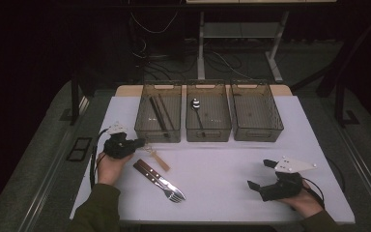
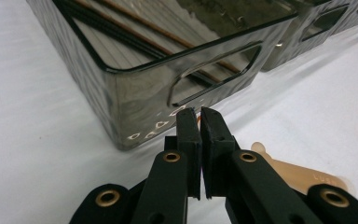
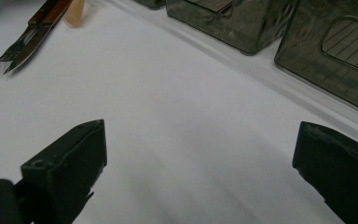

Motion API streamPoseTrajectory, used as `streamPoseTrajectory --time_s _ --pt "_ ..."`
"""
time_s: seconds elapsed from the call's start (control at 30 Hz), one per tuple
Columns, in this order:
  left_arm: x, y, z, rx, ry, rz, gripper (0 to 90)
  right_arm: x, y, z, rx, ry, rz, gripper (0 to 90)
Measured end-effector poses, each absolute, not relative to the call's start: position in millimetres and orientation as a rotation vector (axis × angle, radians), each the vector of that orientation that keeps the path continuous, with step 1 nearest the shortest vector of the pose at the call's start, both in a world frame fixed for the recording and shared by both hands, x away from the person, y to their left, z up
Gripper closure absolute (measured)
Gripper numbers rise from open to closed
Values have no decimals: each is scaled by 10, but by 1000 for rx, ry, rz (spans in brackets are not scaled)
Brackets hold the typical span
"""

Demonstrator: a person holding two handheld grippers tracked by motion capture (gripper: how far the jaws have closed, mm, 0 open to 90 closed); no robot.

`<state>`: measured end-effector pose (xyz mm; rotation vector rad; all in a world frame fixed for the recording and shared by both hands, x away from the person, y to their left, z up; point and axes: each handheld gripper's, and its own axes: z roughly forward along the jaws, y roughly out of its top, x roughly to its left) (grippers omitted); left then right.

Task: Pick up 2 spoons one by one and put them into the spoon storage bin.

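Resting near the left edge of a white table (image 1: 232,169), the left gripper (image 1: 139,143) has its two black jaws drawn almost together, leaving only a thin slit between the pads. A pale wooden utensil (image 1: 158,158) lies on the table right at its tips; in the left gripper view its tan end (image 2: 298,173) shows just behind and to the right of the jaws, and a sliver of the same colour sits in the slit, though whether the pads truly pinch it cannot be told. Directly ahead of this gripper stands a dark, see-through bin (image 2: 135,95) holding chopsticks (image 1: 157,114). Just to the gripper's right and nearer the person lie a knife (image 1: 155,177) and fork (image 1: 166,186), side by side with wooden handles. Well apart, on the other side of the table, the right gripper (image 1: 263,173) sits in the person's hand with jaws spread wide and nothing between them.
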<state>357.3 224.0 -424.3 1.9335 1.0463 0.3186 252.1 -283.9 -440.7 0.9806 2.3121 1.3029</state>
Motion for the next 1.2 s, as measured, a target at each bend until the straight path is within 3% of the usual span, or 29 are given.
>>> streamPoseTrajectory --time_s 1.2 --pt "3418 2032 -3922 1853 950 362 877 2519 -2847 -4401 980 2310 1309 31"
